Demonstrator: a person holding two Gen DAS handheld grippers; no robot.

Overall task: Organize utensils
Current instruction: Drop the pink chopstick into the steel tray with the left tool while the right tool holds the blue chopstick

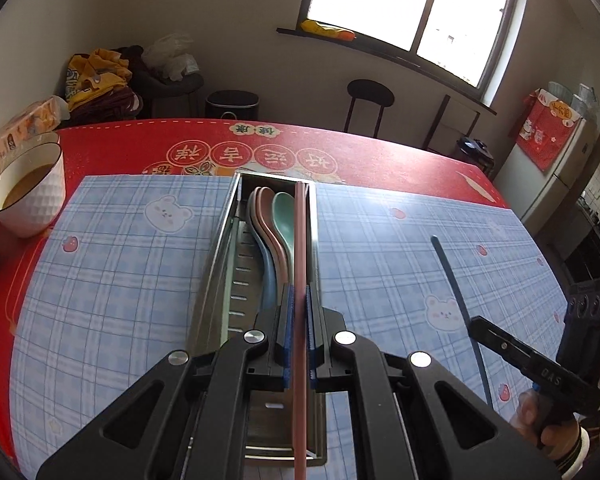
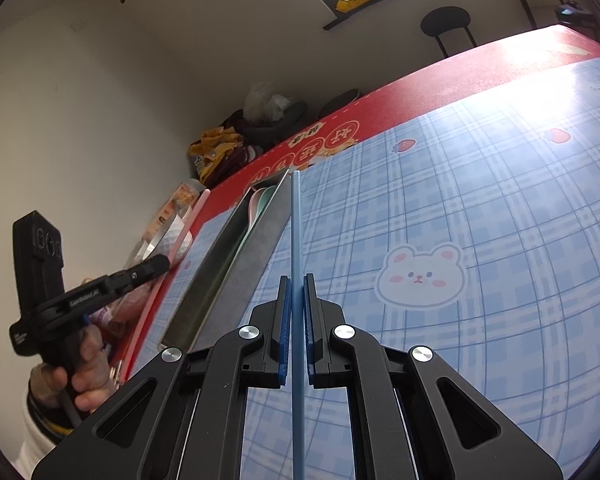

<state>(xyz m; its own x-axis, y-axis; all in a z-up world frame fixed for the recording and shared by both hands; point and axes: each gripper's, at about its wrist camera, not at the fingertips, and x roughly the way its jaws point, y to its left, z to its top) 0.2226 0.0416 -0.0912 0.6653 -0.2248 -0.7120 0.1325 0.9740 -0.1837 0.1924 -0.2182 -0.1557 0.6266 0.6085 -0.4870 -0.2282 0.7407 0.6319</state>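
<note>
My left gripper (image 1: 299, 300) is shut on a pink chopstick (image 1: 300, 248), which runs forward above the right side of a steel utensil tray (image 1: 220, 248). Inside the tray lie three spoons (image 1: 278, 224), blue, pink and green, bowls at the far end. My right gripper (image 2: 297, 280) is shut on a blue chopstick (image 2: 295, 220) that points toward the tray's (image 2: 260, 236) far corner, above the mat. In the left wrist view the right gripper (image 1: 474, 322) appears at the right, its blue chopstick (image 1: 452, 280) slanting over the mat. The right wrist view has the left gripper (image 2: 164, 262) with the pink chopstick (image 2: 194, 216).
A blue plaid mat (image 1: 380, 248) with bear prints covers a red tablecloth (image 1: 380, 156). A white bowl of brown liquid (image 1: 28, 192) and snack packets (image 1: 24, 124) stand at the table's left edge. A black stool (image 1: 370, 100) and a bin (image 1: 232, 104) stand beyond the table.
</note>
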